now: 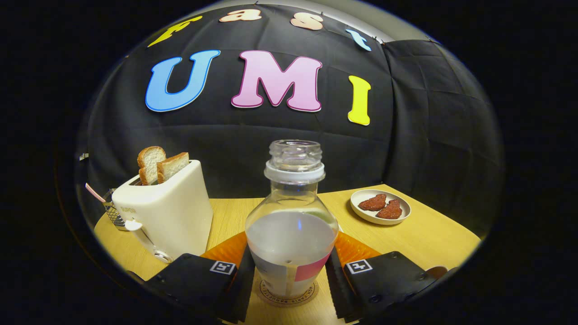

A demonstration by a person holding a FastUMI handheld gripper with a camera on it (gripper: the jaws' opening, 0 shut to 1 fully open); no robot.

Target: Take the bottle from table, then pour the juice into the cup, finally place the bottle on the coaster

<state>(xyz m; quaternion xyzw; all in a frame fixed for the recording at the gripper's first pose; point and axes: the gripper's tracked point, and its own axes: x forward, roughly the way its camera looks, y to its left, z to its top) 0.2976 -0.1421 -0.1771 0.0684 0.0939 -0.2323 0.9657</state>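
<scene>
Both jaws [289,280] sit either side of the juice bottle [291,225], looks like they're just touching its sides, and it's standing upright with no cap on the round coaster [289,295]. Further out on the counter [433,234]: white toaster [165,216] holding two bread slices [160,164], plus a small snack plate [380,206].

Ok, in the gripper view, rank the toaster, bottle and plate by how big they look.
1. White plastic toaster
2. Clear glass bottle between the tongs, nearly as large, though nearness inflates it
3. Small white round plate
</scene>
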